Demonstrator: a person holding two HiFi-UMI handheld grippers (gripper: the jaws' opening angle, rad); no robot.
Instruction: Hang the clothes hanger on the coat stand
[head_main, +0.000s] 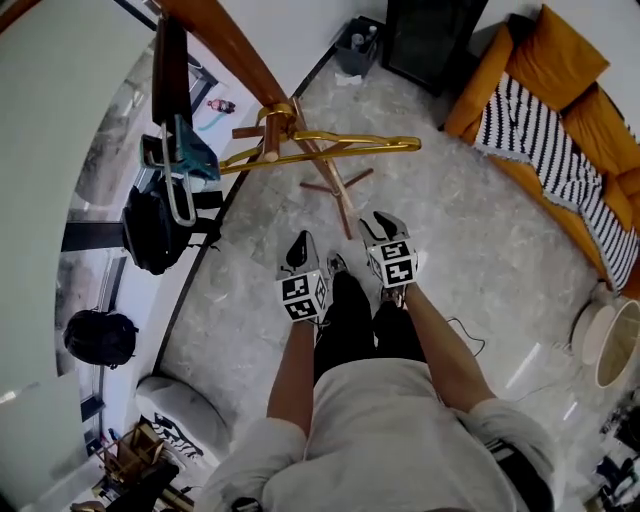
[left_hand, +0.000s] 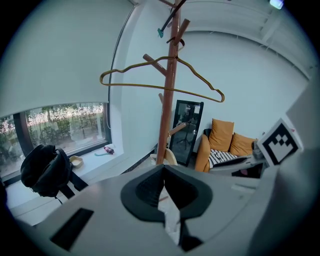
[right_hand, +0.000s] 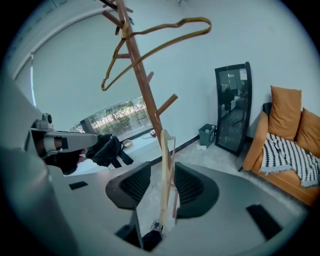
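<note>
A gold wire clothes hanger (head_main: 330, 145) hangs by its hook on a peg of the wooden coat stand (head_main: 230, 40), level and free of both grippers. It also shows in the left gripper view as the hanger (left_hand: 150, 86) on the stand (left_hand: 167, 100), and in the right gripper view as the hanger (right_hand: 150, 50) high on the stand (right_hand: 142, 80). My left gripper (head_main: 298, 245) is held low near my legs, its jaws (left_hand: 162, 170) shut on nothing. My right gripper (head_main: 378, 222) beside it stands open and empty (right_hand: 162, 172); only the stand's pale foot shows through the gap.
The stand's feet (head_main: 340, 185) spread on the marble floor just ahead of the grippers. A teal item (head_main: 185, 150) hangs on the stand. Black backpacks (head_main: 155, 230) (head_main: 100, 338) sit by the window at left. An orange sofa (head_main: 560, 90), a dark mirror (head_main: 430, 40) and a bin (head_main: 358, 45) stand beyond.
</note>
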